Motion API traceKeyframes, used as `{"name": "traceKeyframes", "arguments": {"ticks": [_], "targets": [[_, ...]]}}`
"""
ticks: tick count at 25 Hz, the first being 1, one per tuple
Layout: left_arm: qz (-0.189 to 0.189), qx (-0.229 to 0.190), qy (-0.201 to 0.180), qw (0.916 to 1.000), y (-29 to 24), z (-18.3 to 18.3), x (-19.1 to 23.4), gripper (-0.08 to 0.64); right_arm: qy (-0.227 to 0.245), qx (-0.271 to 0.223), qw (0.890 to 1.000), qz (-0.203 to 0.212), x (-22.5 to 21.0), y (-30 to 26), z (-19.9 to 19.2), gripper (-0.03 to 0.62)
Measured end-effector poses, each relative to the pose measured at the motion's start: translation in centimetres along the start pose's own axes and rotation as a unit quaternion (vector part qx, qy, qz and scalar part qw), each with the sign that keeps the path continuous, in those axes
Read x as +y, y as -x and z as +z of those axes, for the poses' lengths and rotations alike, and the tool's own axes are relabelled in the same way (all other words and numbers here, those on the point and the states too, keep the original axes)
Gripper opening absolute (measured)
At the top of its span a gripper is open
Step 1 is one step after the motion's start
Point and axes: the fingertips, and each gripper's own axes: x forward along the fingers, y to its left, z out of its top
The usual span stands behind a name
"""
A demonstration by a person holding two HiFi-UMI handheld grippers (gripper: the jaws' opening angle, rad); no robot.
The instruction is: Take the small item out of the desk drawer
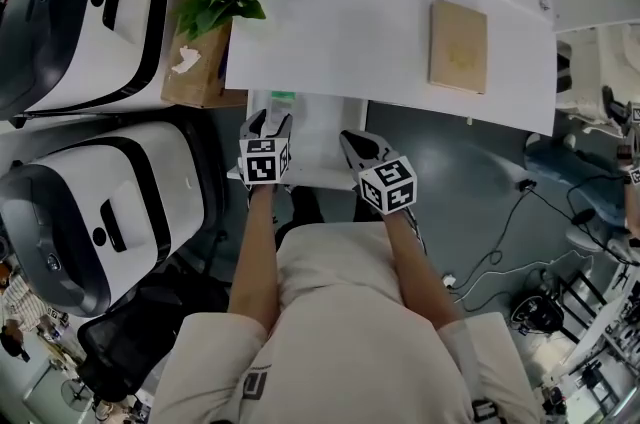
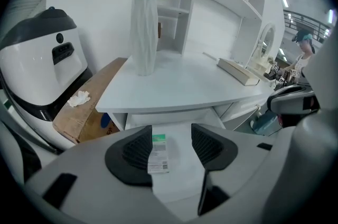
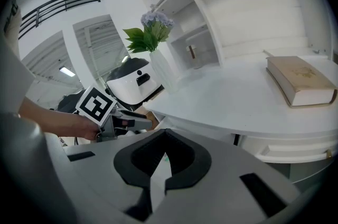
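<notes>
Looking down from the head view, we hold both grippers over the open drawer that juts out below the front edge of the white desk, near the middle of the frame. Our left gripper sits at the drawer's left side and our right gripper just to its right, the two close but apart. The small packet, white with a green end, lies flat at the back left of the drawer, just above the left gripper's tips in this frame. In the left gripper view the left gripper has its jaws standing apart with nothing pressed between them. The small packet shows in the gap, low in the frame, resting on the drawer floor. Its left edge runs along the inner edge of the left pad, and bare drawer floor separates it from the right pad. In the right gripper view our right gripper has its jaws closed, tips meeting, and holds nothing. On the desk a tan book lies toward the upper right, and a vase of flowers stands at the upper left. A cardboard box sits beside the desk's left end.
</notes>
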Motion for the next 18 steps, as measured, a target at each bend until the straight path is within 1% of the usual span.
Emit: {"name": "traceKeyframes", "arguments": {"ticks": [3, 5, 10, 12, 18], "targets": [[0.002, 0.010, -0.004, 0.9999, -0.8, -0.3, 0.4, 0.252, 0.004, 0.008, 1.000, 0.005, -0.2, -0.2, -0.6, 0.025], [-0.003, 0.017, -0.003, 0.9999, -1.7, -0.7, 0.4, 0.253, 0.004, 0.011, 1.000, 0.007, -0.5, -0.2, -0.7, 0.025], [-0.011, 0.019, 0.001, 0.9998, -2.9, -0.6, 0.3, 0.253, 0.002, 0.019, 1.000, 0.002, -1.8, 0.1, -0.9, 0.025], [-0.009, 0.025, 0.004, 0.9996, -3.4, -0.6, 0.6, 0.268, 0.001, 0.022, 1.000, -0.001, -2.3, 0.2, -1.0, 0.025], [-0.015, 0.035, 0.001, 0.9993, -5.4, -1.8, 1.3, 0.285, -0.003, 0.040, 0.999, -0.007, -3.2, 0.7, -2.4, 0.025]]}}
